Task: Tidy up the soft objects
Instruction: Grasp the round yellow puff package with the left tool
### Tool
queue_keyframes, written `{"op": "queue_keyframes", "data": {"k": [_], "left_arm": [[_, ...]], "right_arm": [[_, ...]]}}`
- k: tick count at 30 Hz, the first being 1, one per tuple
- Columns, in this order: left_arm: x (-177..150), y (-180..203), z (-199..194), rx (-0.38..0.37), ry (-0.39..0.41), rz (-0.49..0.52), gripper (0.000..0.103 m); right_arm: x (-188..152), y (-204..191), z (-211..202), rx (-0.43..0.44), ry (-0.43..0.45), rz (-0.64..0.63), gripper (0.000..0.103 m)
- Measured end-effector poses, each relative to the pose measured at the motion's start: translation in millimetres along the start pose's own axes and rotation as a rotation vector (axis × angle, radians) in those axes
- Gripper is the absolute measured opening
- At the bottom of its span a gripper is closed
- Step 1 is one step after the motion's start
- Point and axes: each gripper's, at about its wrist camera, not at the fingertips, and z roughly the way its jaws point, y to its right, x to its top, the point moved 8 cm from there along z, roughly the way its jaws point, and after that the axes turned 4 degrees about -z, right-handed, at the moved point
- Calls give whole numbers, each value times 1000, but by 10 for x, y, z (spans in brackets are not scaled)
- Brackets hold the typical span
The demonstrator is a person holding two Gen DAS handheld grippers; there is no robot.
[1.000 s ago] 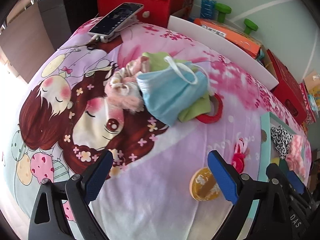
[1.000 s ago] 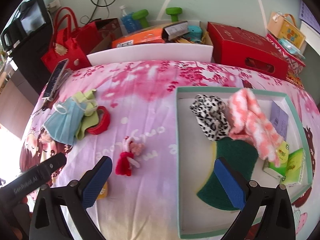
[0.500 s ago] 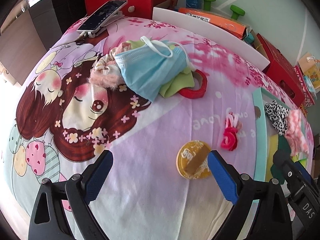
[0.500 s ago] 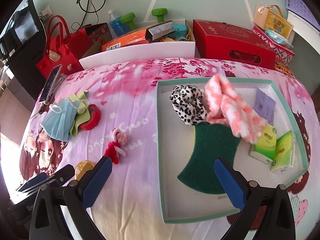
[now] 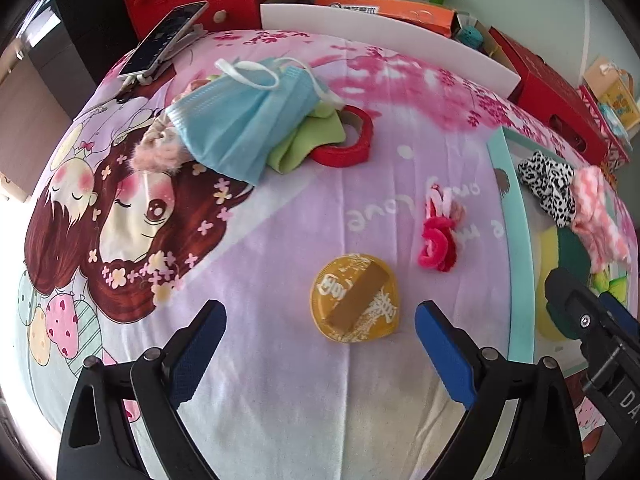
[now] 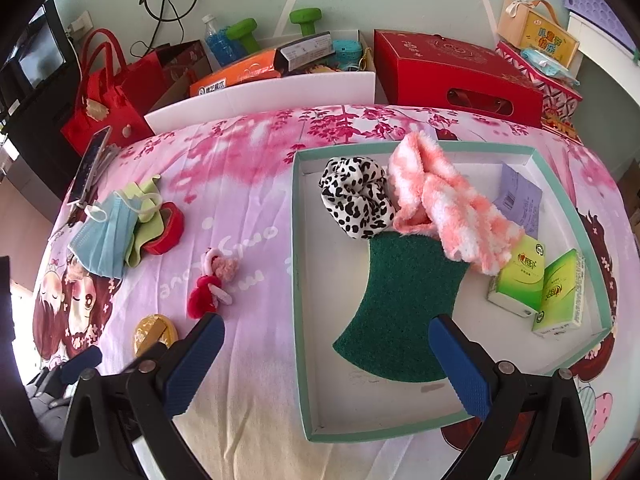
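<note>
Part done: leopard scrunchie (image 6: 356,204), fuzzy pink sock (image 6: 448,216) and green scouring pad (image 6: 400,304) lie in the tray (image 6: 298,280); face mask (image 5: 244,128) pile and red hair tie (image 5: 436,240) remain on the bedsheet (image 5: 280,380); left gripper (image 5: 318,346) and right gripper (image 6: 326,360) released, empty
</note>
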Motion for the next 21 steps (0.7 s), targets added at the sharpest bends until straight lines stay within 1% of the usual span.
{"op": "queue_keyframes", "data": {"k": [2,3,7,9,11,12,14,15,18,20,21], "left_arm": [[-17,53,24,8,-8,18,95],[-32,88,44,6,-20,32,94],[-69,180,119,1,-41,60,80],[-90,224,160,-14,-58,66,75],[-104,255,178,-27,-66,70,65],[-104,272,178,-30,-65,73,59],[-106,295,172,-36,-59,79,55],[-107,301,173,-37,-59,78,50],[-88,266,166,-43,-55,58,49],[-67,240,160,-74,-56,32,49],[-60,223,169,-78,-55,29,49]], "right_arm": [[4,5,6,0,-1,2,103],[5,7,11,1,-2,4,103],[9,29,36,2,-6,12,103],[12,40,40,2,-6,19,103],[17,46,40,3,-4,22,103],[20,48,39,3,-3,23,103],[22,40,40,4,-1,24,103],[23,35,40,4,0,23,103],[26,19,40,6,2,18,103],[33,13,48,6,2,15,103],[34,10,52,6,2,14,103]]}}
